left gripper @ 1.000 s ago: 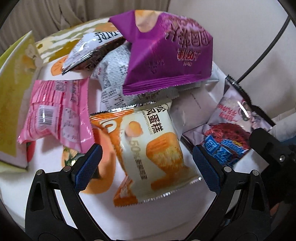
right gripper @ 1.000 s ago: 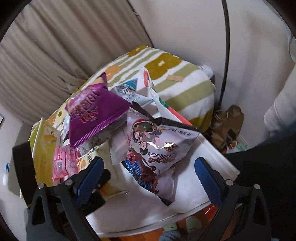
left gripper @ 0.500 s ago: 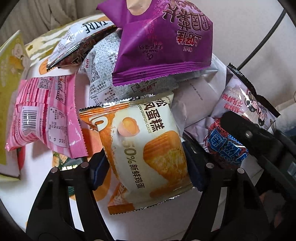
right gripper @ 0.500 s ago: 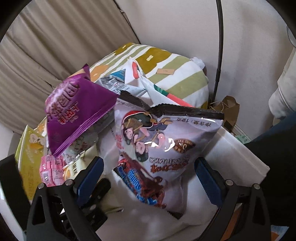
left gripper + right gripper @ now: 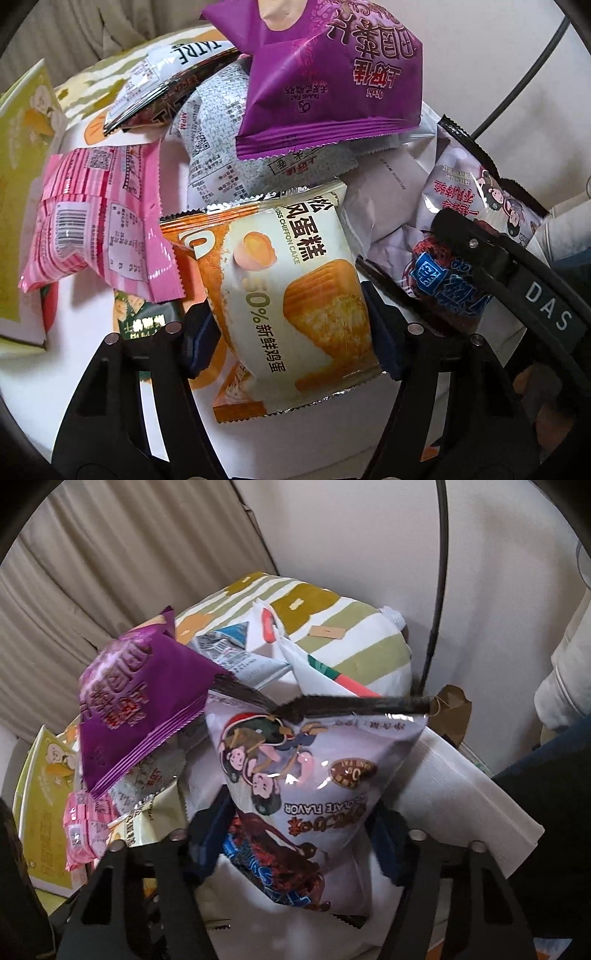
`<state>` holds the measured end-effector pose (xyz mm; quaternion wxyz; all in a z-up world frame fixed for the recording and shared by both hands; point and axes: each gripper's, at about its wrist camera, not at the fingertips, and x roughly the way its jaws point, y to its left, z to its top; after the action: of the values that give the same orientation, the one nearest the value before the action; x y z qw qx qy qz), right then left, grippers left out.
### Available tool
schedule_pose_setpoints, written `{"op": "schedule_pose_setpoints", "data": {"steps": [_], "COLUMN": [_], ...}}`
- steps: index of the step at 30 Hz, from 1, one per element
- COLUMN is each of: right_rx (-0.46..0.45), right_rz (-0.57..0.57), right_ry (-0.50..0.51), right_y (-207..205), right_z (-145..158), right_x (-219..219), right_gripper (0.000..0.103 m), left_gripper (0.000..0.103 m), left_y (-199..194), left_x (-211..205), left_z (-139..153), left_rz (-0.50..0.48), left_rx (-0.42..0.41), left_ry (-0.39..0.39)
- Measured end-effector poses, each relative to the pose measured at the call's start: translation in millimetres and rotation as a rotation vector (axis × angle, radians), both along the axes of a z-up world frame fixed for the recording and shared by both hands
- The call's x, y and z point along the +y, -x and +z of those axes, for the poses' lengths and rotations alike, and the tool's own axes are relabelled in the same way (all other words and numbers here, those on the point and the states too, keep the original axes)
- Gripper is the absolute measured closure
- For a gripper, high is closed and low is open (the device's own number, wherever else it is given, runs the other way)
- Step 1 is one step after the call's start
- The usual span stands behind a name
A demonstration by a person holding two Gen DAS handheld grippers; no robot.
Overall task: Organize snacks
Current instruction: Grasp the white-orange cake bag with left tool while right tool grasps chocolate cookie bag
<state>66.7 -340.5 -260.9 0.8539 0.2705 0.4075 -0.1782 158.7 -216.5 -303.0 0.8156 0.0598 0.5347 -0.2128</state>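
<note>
A heap of snack packs lies on a white table (image 5: 92, 369). My left gripper (image 5: 291, 339) is shut on an orange-and-cream chiffon cake pack (image 5: 291, 295), its blue pads pressed to both sides. My right gripper (image 5: 295, 834) is shut on a pale lilac chocolate-flavour cartoon bag (image 5: 314, 775), which also shows in the left wrist view (image 5: 476, 206) with the right gripper's black finger (image 5: 480, 251) across it. A purple pack (image 5: 325, 74) tops the heap and also shows in the right wrist view (image 5: 140, 709).
A pink pack (image 5: 96, 221), a grey-white pack (image 5: 221, 147) and a black-and-white pack (image 5: 166, 74) lie behind the cake. A yellow box (image 5: 22, 184) stands at the left. A striped cushion (image 5: 332, 635) and a black cable (image 5: 439, 590) are by the wall.
Both grippers moved forward and closed: the left onto the chiffon cake pack, the right onto the lilac cartoon bag. Both were open a second ago.
</note>
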Motion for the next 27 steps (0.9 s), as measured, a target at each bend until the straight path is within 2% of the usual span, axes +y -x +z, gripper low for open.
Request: {"op": "schedule_pose_setpoints", "data": {"steps": [6,12,21,27], "right_rx": [-0.028,-0.062,-0.145,-0.254], "right_rz": [0.026,0.068,0.206,0.343], "right_ry": [-0.002,0.007,0.043,0.077], "right_y": [7,16,24,21], "right_z": [12,33,92,140], "right_x": [0,-4,3,22], "right_gripper": [0.048,0.048,0.048,0.048], "left_gripper": [0.037,0.037,0.037,0.037], "left_y": [11,21,41,54], "left_x": [9,17,44,71], "left_z": [13,40,112,168], "left_rz": [0.023,0.051,0.148,0.249], "left_rx": [-0.006,-0.041,-0.148,-0.247], "left_ry": [0.010,0.018,0.050,0.063]}}
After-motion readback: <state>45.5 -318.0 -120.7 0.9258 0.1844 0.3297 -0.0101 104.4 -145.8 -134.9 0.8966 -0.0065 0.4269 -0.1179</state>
